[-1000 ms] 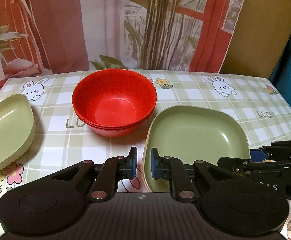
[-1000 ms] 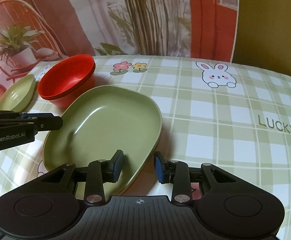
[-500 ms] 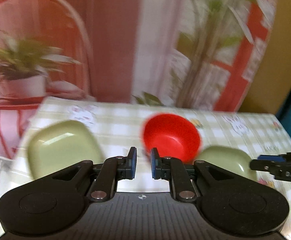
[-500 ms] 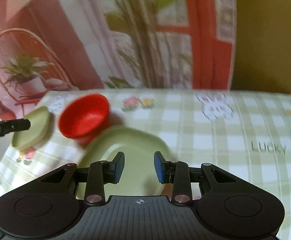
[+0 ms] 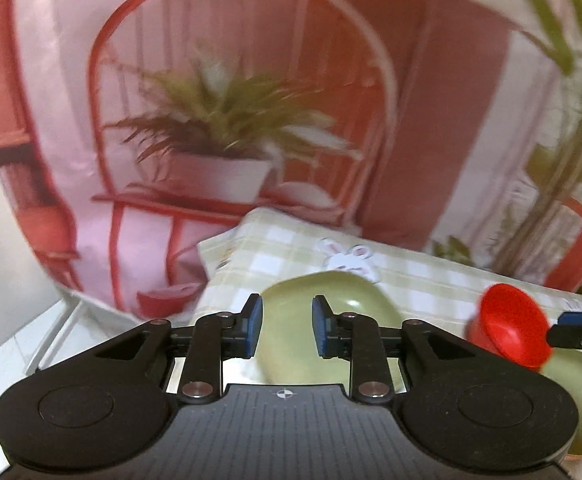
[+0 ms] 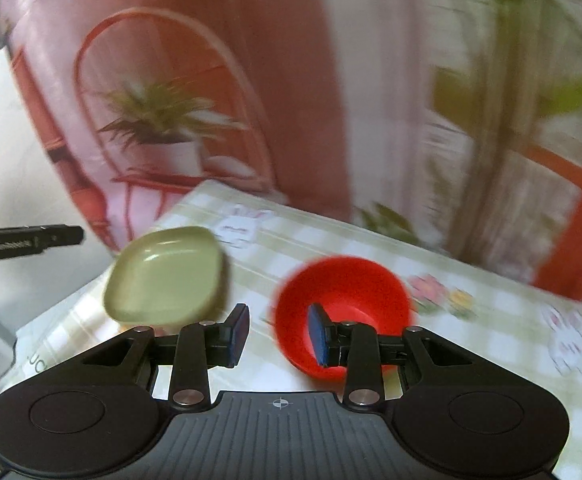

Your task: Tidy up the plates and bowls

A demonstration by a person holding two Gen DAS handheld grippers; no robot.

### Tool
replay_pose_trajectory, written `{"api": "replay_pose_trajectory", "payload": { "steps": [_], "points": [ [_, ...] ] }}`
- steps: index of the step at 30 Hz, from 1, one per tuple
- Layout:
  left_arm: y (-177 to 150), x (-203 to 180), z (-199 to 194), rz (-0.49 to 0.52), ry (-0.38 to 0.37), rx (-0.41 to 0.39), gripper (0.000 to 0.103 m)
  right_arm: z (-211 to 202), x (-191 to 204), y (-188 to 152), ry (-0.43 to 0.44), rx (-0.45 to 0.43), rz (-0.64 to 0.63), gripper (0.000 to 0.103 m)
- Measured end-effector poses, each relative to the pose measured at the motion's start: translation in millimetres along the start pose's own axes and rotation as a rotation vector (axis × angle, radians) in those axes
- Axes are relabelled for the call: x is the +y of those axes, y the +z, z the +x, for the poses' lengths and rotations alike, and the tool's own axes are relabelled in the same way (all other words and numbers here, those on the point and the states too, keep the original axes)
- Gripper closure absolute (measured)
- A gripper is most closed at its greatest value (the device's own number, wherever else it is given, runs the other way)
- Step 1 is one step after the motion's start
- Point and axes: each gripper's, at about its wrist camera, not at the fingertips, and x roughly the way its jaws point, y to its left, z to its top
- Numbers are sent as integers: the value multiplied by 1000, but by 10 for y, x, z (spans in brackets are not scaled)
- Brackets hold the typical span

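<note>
Printed backdrop (image 5: 251, 80) of a red arched plant stand and a potted plant fills most of both wrist views, with the checked bunny cloth on the counter (image 5: 431, 280) dropping low in frame. That's the big change: a second ago both cameras sat close over the large green plate and the red bowls, and now both are pulled up and back and swung over toward the counter's left end, everything smeared with motion.

Left gripper (image 5: 285, 330) has just been opening; its blue fingers were nearly touching a second ago and now stand a modest gap apart, with nothing between them. Straight ahead of them, lower down, sits the small green plate (image 5: 327, 312), a pale olive rounded square with a shallow glossy well, lying flat near the counter's edge. Right gripper (image 6: 279, 334) is partly open too, gap unchanged from before and also empty. The red bowls (image 6: 343, 300) sit beyond and below its right finger, bright red, deep and round; the stacking can't be made out through the blur. Over in the left view, the large green plate (image 5: 579, 392) peeks out past the right finger.

Reads like the big plate is done with and the left gripper is lining up on the small one next, probably to stack it.
</note>
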Motion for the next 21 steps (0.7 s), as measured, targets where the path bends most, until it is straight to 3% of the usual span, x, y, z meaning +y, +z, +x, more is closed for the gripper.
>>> {"api": "replay_pose_trajectory", "payload": {
  "steps": [7, 18, 21],
  "points": [
    [-155, 191, 324, -45, 18, 56, 75, 672, 363, 246, 19, 45, -83, 72],
    [-292, 198, 701, -53, 58, 110, 75, 1379, 418, 381, -11, 157, -103, 75],
    [-313, 219, 742, -71, 50, 119, 75, 1474, 414, 368, 4, 171, -93, 81]
  ]
}}
